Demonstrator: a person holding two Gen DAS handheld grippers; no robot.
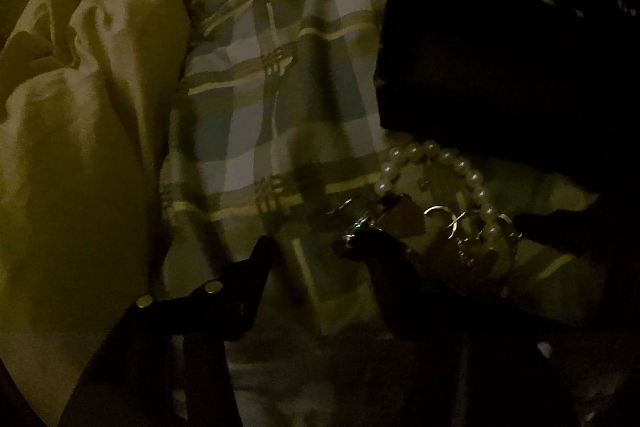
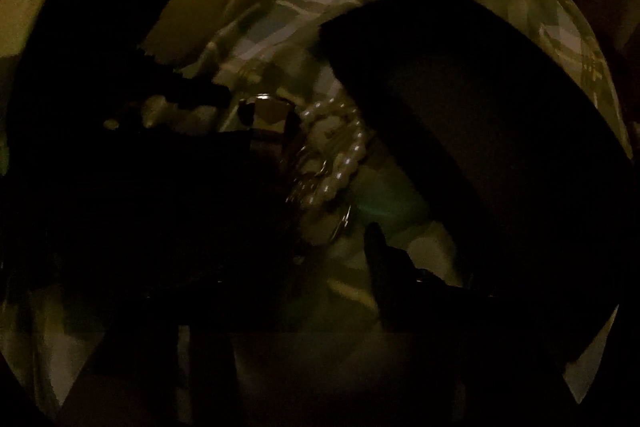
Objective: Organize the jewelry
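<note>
Dim bed (image 1: 280, 99) under a plaid cover, with a pale crumpled sheet (image 1: 88, 75) bunched along its left edge. Nearest, left gripper (image 1: 316, 255) poised over the plaid, jaws apart and released, nothing pressed between them; right-hand finger just at the edge of the jewelry heap. Right gripper (image 2: 320, 239) too dark to judge: cannot tell whether its jaws press on anything. Just beyond, pearl strand (image 1: 444, 163) looped over metal rings (image 1: 440, 215) and charms, lying on the plaid. Farther back, toward the right edge, dark box (image 1: 480, 67), touching the pearls.
</note>
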